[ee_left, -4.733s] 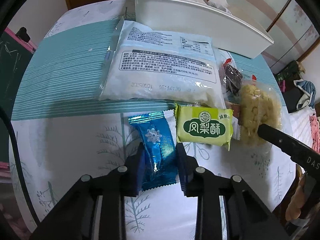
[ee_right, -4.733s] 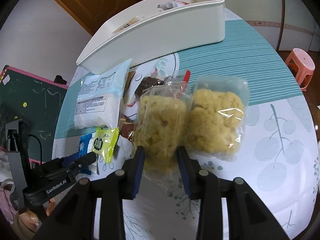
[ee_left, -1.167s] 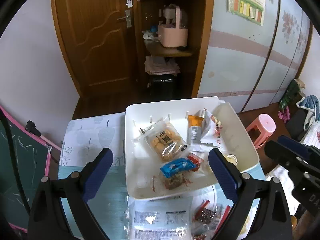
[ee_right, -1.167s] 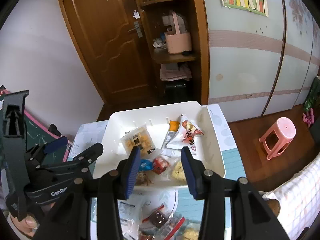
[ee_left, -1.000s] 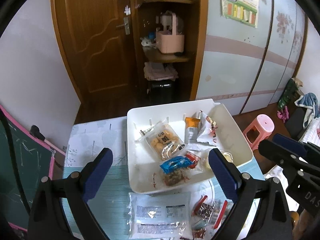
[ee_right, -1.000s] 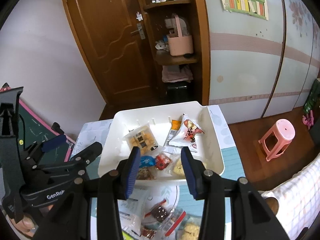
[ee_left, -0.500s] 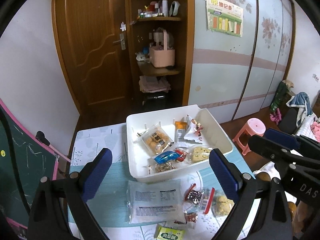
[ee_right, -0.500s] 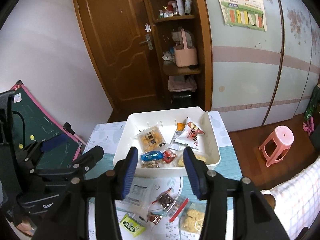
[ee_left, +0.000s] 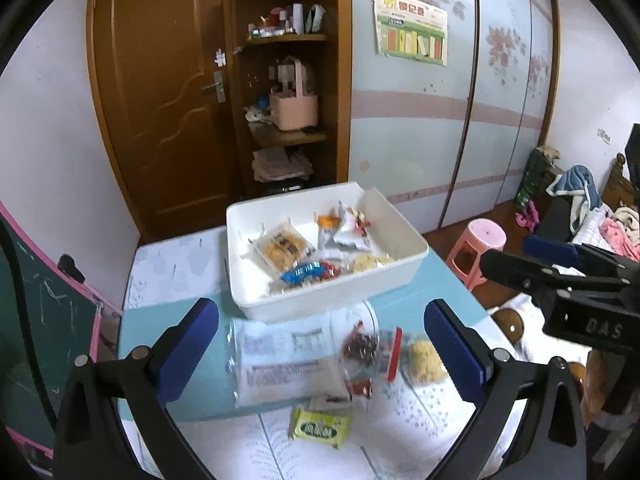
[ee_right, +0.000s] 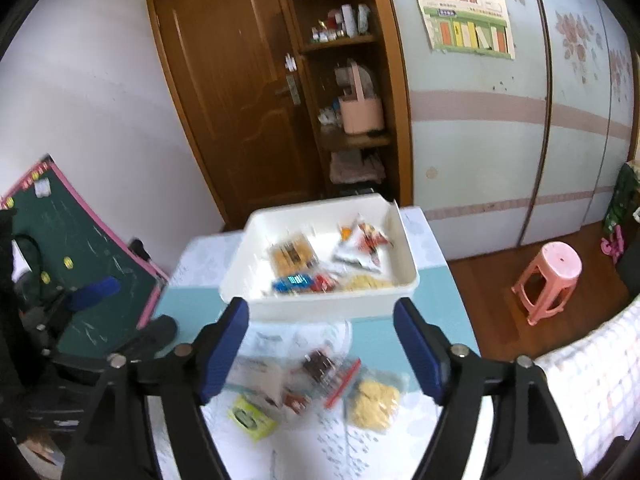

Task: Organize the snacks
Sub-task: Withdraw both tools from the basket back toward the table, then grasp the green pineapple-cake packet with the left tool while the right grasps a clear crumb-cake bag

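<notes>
Both tongs, left (ee_left: 320, 344) and right (ee_right: 320, 344), opening empty, pulling back from bin (ee_left: 416, 268) (blue and yellow packs now inside); remaining snacks (ee_left: 320, 430) lying below tips.

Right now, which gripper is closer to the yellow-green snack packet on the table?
Left, by a little. The yellow-green packet lies almost centred under the left gripper; the right gripper, jaws opening, hangs off to its right side.

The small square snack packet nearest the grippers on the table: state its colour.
Yellow-green with a darker green label: the snack packet shows best in the left wrist view.
</notes>
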`<state>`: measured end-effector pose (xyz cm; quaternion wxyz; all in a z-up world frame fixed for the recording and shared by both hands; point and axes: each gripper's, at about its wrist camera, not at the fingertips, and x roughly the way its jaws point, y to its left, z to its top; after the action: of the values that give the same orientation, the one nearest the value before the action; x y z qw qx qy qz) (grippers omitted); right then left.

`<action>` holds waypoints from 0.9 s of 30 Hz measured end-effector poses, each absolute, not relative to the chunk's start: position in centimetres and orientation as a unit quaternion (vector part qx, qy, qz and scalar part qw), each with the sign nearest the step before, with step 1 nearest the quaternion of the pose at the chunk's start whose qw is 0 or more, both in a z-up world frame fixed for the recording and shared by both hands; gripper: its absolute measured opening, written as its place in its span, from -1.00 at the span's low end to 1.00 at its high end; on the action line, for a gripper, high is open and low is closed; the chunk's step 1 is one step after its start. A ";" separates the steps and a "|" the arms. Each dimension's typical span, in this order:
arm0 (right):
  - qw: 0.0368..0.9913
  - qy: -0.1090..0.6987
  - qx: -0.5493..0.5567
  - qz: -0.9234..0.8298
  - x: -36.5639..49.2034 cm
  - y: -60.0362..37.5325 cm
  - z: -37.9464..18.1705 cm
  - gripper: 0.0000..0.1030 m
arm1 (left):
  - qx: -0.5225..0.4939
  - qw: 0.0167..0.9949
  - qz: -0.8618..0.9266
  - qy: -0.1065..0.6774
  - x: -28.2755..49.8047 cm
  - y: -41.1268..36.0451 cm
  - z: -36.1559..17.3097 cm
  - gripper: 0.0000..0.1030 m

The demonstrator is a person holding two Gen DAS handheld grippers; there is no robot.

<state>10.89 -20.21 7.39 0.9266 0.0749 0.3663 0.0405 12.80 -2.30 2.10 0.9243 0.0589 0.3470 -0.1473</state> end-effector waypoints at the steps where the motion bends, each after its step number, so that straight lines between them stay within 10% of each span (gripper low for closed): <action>1: 0.925 0.370 0.076 0.036 10.7 -20.5 6.8 0.57 | 0.058 0.922 -0.150 0.351 12.5 -2.2 1.4 0.99; 27: 0.853 0.513 0.094 -0.033 11.8 -23.9 -10.1 0.68 | 0.042 0.837 -0.083 0.539 13.2 -0.7 -17.9 0.99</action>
<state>11.75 -23.87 -10.10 0.8527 0.0943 0.5128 -0.0328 13.16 -0.70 -17.88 0.8373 0.0418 0.5388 -0.0830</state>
